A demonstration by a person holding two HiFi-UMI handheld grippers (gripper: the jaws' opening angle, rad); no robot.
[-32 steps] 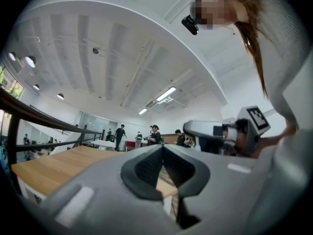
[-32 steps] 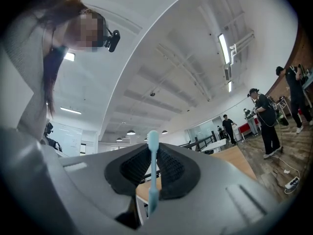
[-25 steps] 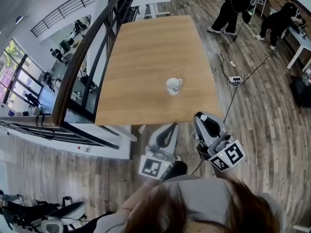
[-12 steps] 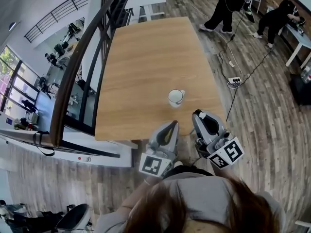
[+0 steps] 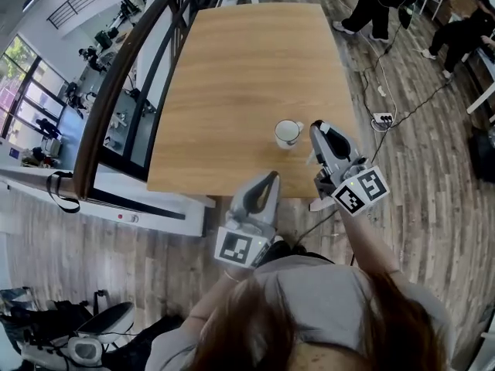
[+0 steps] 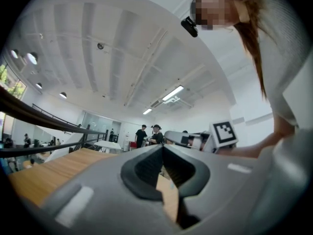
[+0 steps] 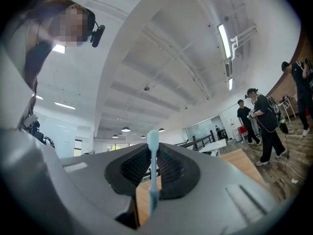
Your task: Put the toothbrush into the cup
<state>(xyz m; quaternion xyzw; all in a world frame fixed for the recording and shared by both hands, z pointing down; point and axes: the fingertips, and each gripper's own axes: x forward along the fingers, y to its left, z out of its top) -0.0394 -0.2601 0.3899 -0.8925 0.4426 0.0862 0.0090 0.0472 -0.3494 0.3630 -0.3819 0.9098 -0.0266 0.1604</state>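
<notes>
A white cup [image 5: 288, 133] stands on the wooden table [image 5: 240, 68], near its front right corner. My right gripper [image 5: 323, 128] hovers just right of the cup, over the table's corner. Its jaws are shut on a light blue toothbrush [image 7: 152, 170], which stands upright between the pads in the right gripper view; the head view does not show the brush. My left gripper [image 5: 270, 178] sits at the table's front edge, below the cup, its jaws [image 6: 163, 148] shut with nothing between them. The right gripper's marker cube [image 6: 223, 133] shows in the left gripper view.
A dark railing [image 5: 116, 107] runs along the table's left side over a drop. A power strip [image 5: 381, 118] and cables lie on the wood floor to the right. People [image 5: 383, 2] stand at the far right.
Both grippers have moved forward toward the table. The right one went further and now sits over the table's corner beside the cup, still gripping the toothbrush.
</notes>
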